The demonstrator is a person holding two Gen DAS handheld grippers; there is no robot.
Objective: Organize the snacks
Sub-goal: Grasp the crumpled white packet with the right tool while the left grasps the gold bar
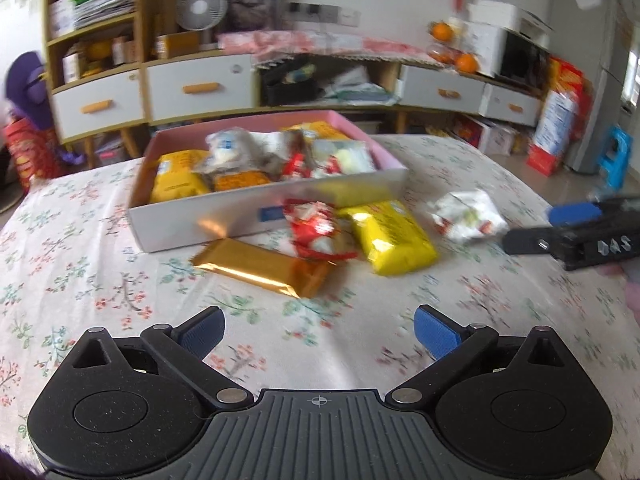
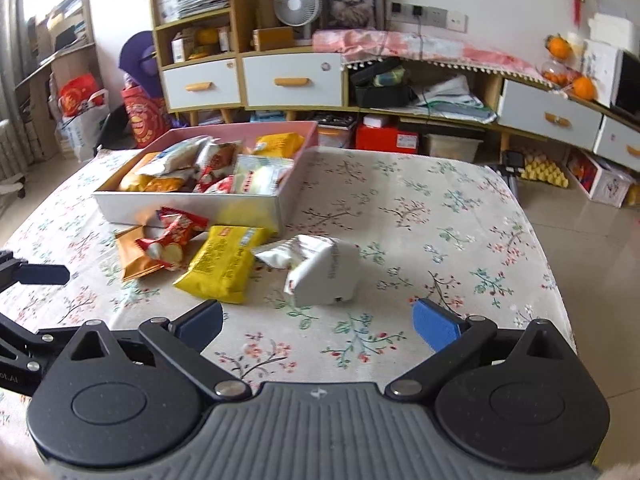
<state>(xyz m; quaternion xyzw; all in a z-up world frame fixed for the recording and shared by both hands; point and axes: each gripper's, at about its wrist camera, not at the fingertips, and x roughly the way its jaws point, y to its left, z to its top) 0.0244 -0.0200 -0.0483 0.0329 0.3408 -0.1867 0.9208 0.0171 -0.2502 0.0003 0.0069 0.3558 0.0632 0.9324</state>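
Left gripper [image 1: 319, 330]: jaws spread wide, nothing between them.
Right gripper [image 2: 318, 326]: jaws spread wide, empty; white packet [image 2: 320, 274] just beyond.
Loose snacks: four in front of the box [image 2: 188, 204] – white packet, yellow packet [image 2: 222, 264], red packet [image 2: 172, 238], gold packet [image 1: 262, 266].
Box contents: a heap of mixed packets, too jumbled to count.
Room: bare tablecloth [image 2: 420, 216] right of the box, out to the table edge.

No legible text, snack packet printing blurred, faint unclear lettering on gripper body [image 1: 612, 245]
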